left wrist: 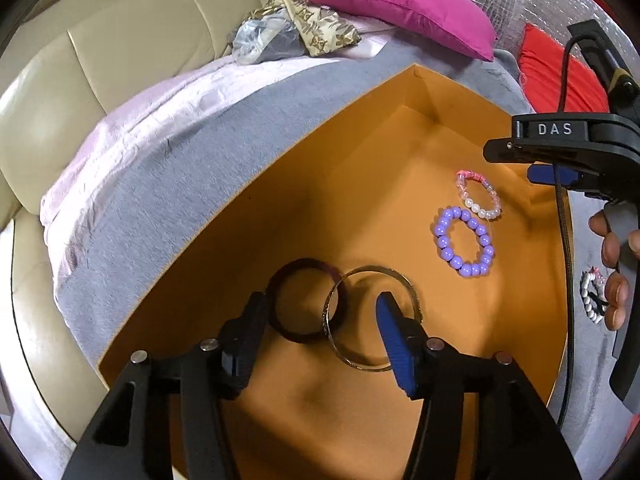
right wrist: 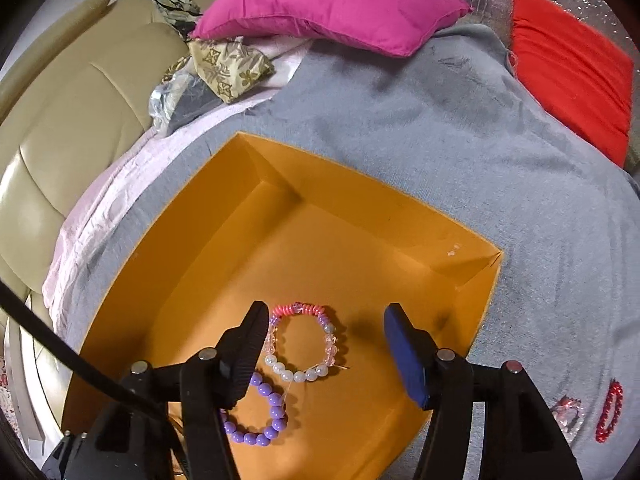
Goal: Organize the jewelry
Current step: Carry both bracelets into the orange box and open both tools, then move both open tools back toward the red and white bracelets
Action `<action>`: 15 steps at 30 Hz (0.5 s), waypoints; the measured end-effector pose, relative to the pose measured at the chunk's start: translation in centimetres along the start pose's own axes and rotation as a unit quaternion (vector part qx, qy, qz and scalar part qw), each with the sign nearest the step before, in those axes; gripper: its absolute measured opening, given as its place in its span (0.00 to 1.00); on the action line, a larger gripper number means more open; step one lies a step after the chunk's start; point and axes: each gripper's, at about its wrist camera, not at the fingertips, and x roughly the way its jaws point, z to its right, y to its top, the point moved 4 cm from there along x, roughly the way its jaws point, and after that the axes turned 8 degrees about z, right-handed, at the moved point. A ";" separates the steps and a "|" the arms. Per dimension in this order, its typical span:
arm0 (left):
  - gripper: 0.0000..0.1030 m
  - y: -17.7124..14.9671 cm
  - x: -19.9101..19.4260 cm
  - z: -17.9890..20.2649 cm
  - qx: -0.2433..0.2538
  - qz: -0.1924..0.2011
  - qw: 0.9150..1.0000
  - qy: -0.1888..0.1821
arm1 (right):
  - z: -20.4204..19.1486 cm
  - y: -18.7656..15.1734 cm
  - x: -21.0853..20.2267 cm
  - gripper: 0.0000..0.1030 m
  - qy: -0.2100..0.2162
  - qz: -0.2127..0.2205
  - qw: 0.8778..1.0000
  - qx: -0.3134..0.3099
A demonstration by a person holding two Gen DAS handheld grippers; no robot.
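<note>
The grey blanket (right wrist: 420, 140) spread over the sofa gives a soft, level bed, and the orange box (right wrist: 360, 216) sits on it with its open top facing up, plainly the collecting place for the jewelry. Four pieces already lie flat on its floor. They fall into two like pairs: the dark bangle (left wrist: 306, 300) and the thin metal bangle (left wrist: 374, 318) overlap at one edge. Well apart from them, the purple bead bracelet (left wrist: 464, 246) lies just beside the pink and pearl bracelet (left wrist: 478, 196). That grouping looks deliberate, rigid hoops together and beaded strands together.

More pieces wait outside the box on the blanket. The red bead bracelet (right wrist: 610, 412) and a small clear pink piece (right wrist: 568, 412) lie near the box's right corner, so the sorting seems only partly done. A black and white beaded piece (left wrist: 592, 296) shows beside the person's fingers in the left view; whether it is being held cannot be told.

The left gripper (left wrist: 320, 308) hangs over the two bangles, tilted downward into the box. Its jaws are spread wide with nothing between them. The right gripper (right wrist: 326, 332) is poised likewise above the pink and pearl bracelet, jaws wide apart and empty, one finger just over the bracelet's edge.
</note>
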 end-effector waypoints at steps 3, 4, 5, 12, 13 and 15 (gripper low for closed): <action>0.57 -0.1 -0.1 -0.2 -0.002 -0.003 1.000 0.000 | 0.2 -0.1 0.0 0.67 -0.006 0.001 1.000 0.002; 0.57 -0.1 -0.1 -0.3 -0.003 -0.003 1.000 0.001 | 0.2 -0.1 0.0 0.68 -0.006 0.002 1.000 0.003; 0.58 -0.1 -0.2 -0.4 -0.003 -0.002 1.000 0.002 | 0.3 -0.1 -0.1 0.71 -0.007 0.004 1.000 0.005; 0.63 0.1 -1.8 -0.6 -0.002 0.013 1.000 0.007 | 1.0 0.6 -2.9 0.76 0.005 0.048 0.999 0.016; 0.64 0.2 -2.1 -0.6 0.000 0.018 1.000 0.008 | 1.2 0.6 -3.5 0.78 0.006 0.055 0.998 0.019; 0.65 0.3 -2.9 -0.5 0.002 0.026 1.000 0.009 | 1.6 0.6 -5.1 0.79 0.010 0.074 0.997 0.020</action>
